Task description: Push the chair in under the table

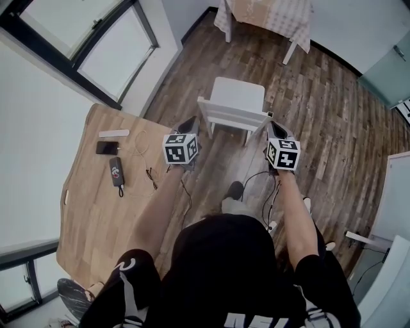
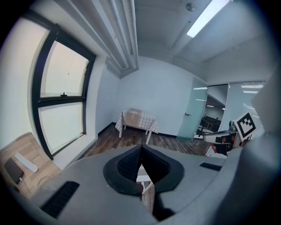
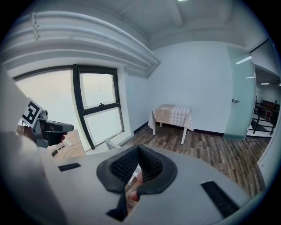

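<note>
A white chair (image 1: pixel 237 102) stands on the wood floor, out from the light wooden table (image 1: pixel 90 211) at the left, its backrest (image 1: pixel 232 118) towards me. My left gripper (image 1: pixel 190 123) is shut and empty, its tip close to the backrest's left end. At the backrest's right end sits my right gripper (image 1: pixel 275 127), also shut and empty. Whether either tip touches the chair I cannot tell. In the left gripper view the jaws (image 2: pixel 141 148) meet, with a bit of white chair (image 2: pixel 143 179) below them. The right gripper view shows closed jaws (image 3: pixel 138 148) and a chair corner (image 3: pixel 110 144).
On the wooden table lie a phone (image 1: pixel 107 148), a white bar (image 1: pixel 113 133), a black device (image 1: pixel 116 172) and a cable (image 1: pixel 151 176). A second table with a checked cloth (image 1: pixel 272 16) stands beyond the chair. A window (image 1: pixel 96 38) is at the left, cables (image 1: pixel 266 186) lie on the floor.
</note>
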